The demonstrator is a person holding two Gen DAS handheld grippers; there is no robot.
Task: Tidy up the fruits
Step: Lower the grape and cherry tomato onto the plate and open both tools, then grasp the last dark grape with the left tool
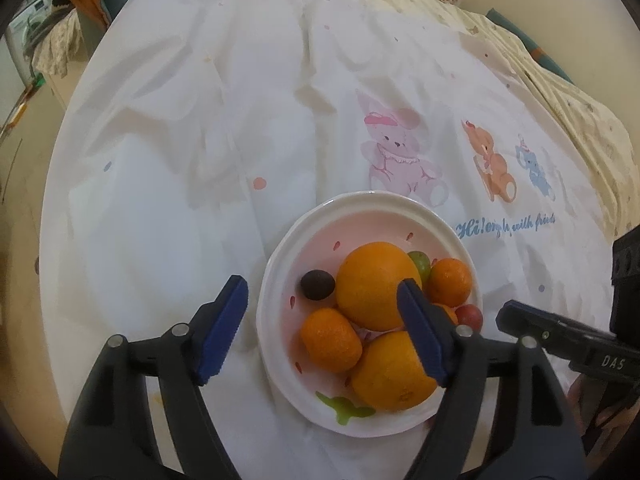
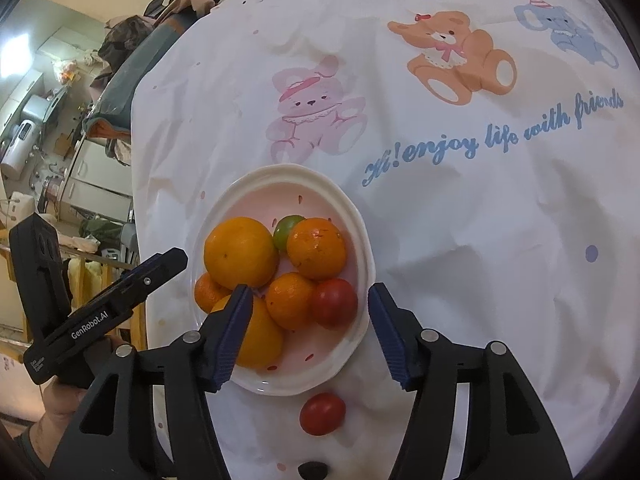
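A white and pink bowl [image 1: 280,280] [image 2: 360,240] sits on the white cartoon-print cloth. It holds two large oranges [image 1: 376,284] [image 2: 240,252], several small tangerines [image 1: 330,340] [image 2: 316,248], a green fruit [image 1: 420,262] [image 2: 286,230], a dark plum [image 1: 317,285] and a red fruit [image 1: 469,316] [image 2: 334,302]. Another red fruit [image 2: 322,414] lies on the cloth just in front of the bowl. My left gripper [image 1: 322,330] is open and empty above the bowl's near left side. My right gripper [image 2: 310,332] is open and empty above the bowl's near rim.
The white cloth [image 1: 200,140] with bear prints covers a bed. A patterned yellow blanket [image 1: 560,92] lies at the far right. A dark object [image 2: 313,470] lies on the cloth at the bottom edge. Cluttered furniture [image 2: 48,120] stands left of the bed.
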